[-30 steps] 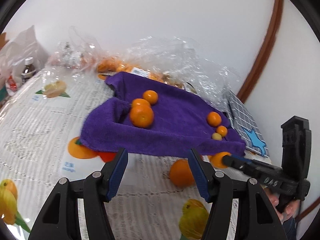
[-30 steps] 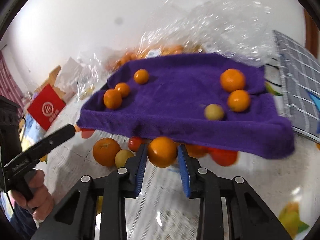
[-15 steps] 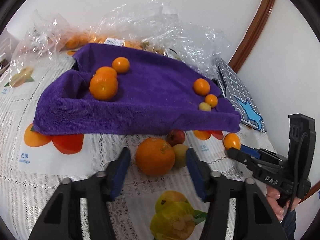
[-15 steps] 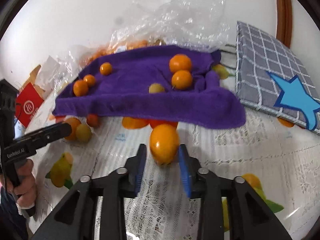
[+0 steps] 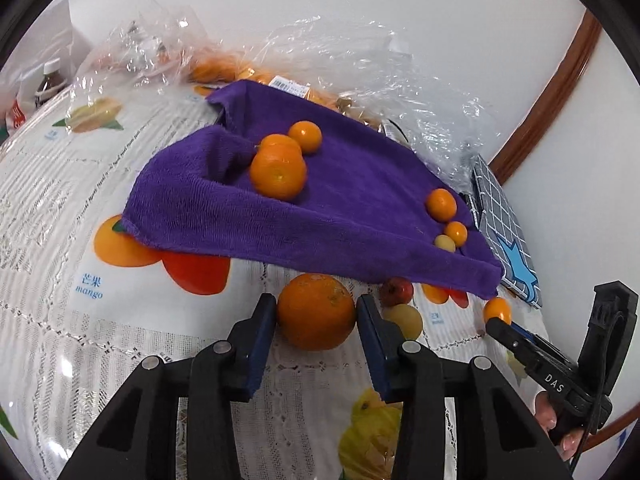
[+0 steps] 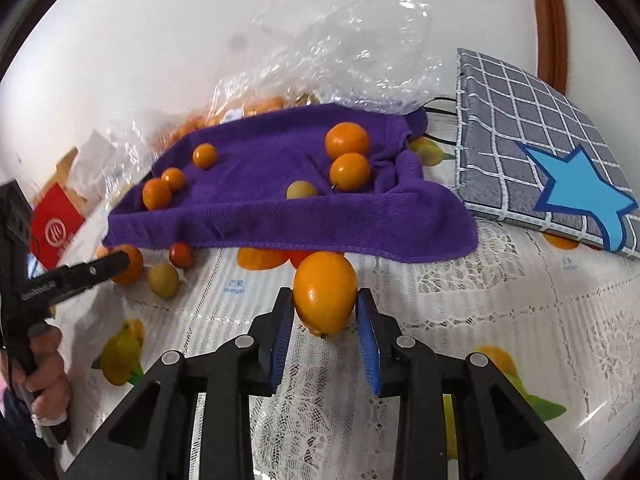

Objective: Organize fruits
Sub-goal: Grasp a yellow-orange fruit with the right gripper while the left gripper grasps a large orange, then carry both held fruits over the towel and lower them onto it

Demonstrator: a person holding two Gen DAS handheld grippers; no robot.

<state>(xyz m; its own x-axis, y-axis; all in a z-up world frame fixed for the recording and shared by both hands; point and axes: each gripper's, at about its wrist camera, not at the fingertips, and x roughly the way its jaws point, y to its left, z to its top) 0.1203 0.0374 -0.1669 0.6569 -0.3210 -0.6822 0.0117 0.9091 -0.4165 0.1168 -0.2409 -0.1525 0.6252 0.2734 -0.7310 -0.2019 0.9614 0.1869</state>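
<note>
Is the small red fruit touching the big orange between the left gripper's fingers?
Apart. In the left wrist view, the small red fruit sits behind the right-hand finger, with a strip of white tablecloth between it and the big orange in the left gripper.

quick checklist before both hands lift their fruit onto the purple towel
1. Right gripper shut on the oval orange fruit: ok.
2. Left gripper around the big orange, fingers closing: whether both pads already press on it, cannot tell.
3. Red fruit and yellow fruit beside the left gripper's outer finger, may get nudged: not ok.
4. Free space mid purple towel: ok.
5. Towel flat: not ok, folded at its corners.
</note>
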